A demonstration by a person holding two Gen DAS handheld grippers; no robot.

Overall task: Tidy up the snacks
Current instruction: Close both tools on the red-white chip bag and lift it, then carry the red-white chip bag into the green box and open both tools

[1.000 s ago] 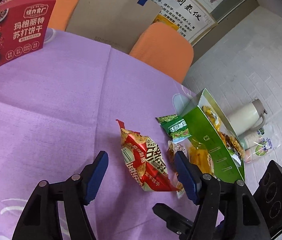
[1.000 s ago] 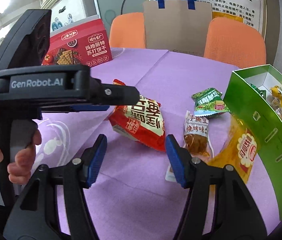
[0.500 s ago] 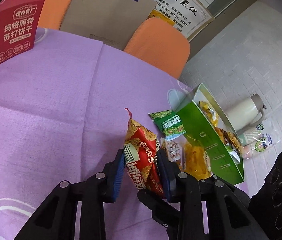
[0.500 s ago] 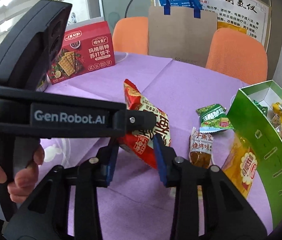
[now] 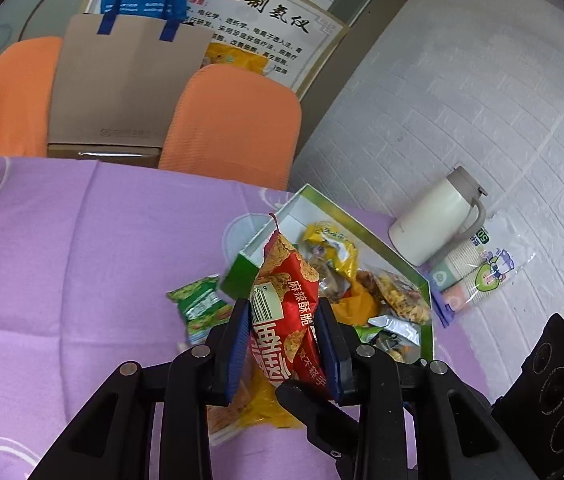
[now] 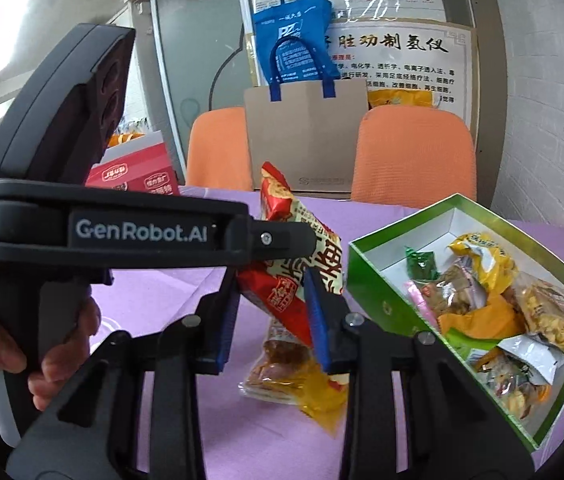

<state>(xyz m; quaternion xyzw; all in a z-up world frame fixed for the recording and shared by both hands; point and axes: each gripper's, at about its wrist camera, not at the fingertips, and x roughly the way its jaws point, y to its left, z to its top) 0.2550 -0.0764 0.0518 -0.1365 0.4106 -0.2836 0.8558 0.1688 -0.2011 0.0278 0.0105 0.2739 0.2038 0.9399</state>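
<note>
Red snack bag with cracker print, white barcode patch, white and yellow lettering. Green box, white inside, row of pale slot marks on its outer wall. Worktop cloth lilac with faint white motifs. Small green packet, white label. Yellow packet and brown packet on the cloth. Both hand-held grippers black with blue pads. Chairs orange. Paper bag tan, blue handles. Red cracker carton. Cream jug.

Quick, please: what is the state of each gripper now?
Left gripper: closed on the red snack bag.
Right gripper: closed on the same bag.
</note>
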